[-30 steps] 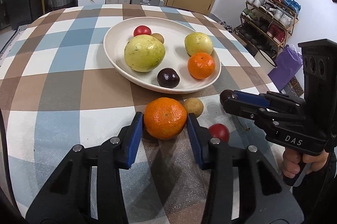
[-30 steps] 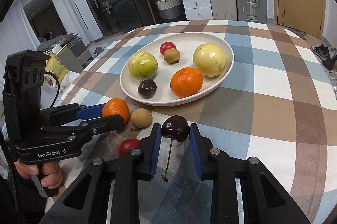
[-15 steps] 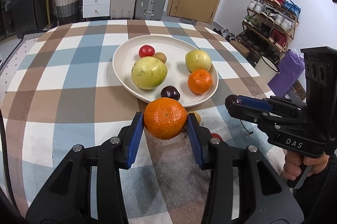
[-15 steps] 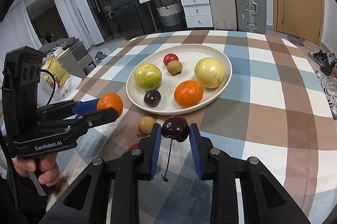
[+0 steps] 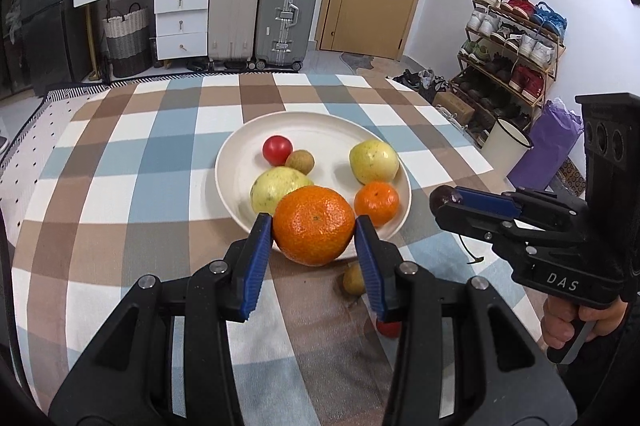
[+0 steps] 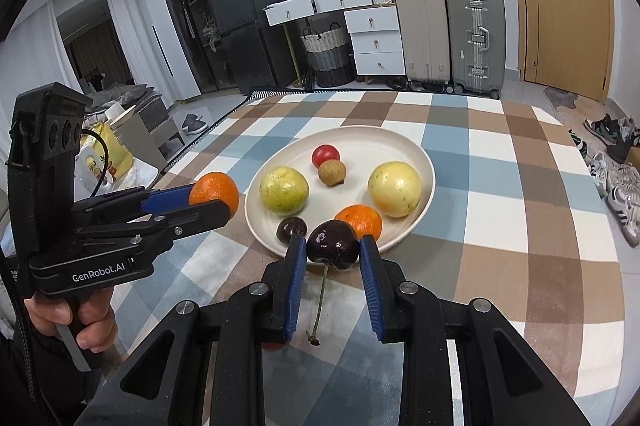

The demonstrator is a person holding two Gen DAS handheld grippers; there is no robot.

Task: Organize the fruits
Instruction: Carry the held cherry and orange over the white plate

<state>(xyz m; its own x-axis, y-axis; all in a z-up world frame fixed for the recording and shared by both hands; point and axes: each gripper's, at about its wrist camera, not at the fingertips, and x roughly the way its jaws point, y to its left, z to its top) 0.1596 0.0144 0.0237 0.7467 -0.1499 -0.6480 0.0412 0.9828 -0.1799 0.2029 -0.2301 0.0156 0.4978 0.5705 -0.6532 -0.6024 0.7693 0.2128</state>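
Mandarin: the mandarin (image 5: 314, 224) sits at the centre of the left wrist view, pinched across its widest part by the left gripper (image 5: 314, 238), raised in front of the plate's near rim.
Cherry: the cherry (image 6: 332, 245) sits lower centre of the right wrist view, pinched at its sides by the right gripper (image 6: 332, 258), its stem hanging free below.
Handling, mandarin: likely light, with a yielding skin; the pebbled peel should grip well, so a moderate squeeze at the equator looks right.
Handling, cherry: likely small, glossy and easily bruised; a gentle hold on the body, never the stem.
Plate: the white plate (image 6: 424, 161), mid-frame, already holds six fruits.
Loose fruit: a longan (image 5: 353, 278) and a red fruit (image 5: 386, 328) lie on the checked tablecloth (image 5: 120, 185), lower centre.
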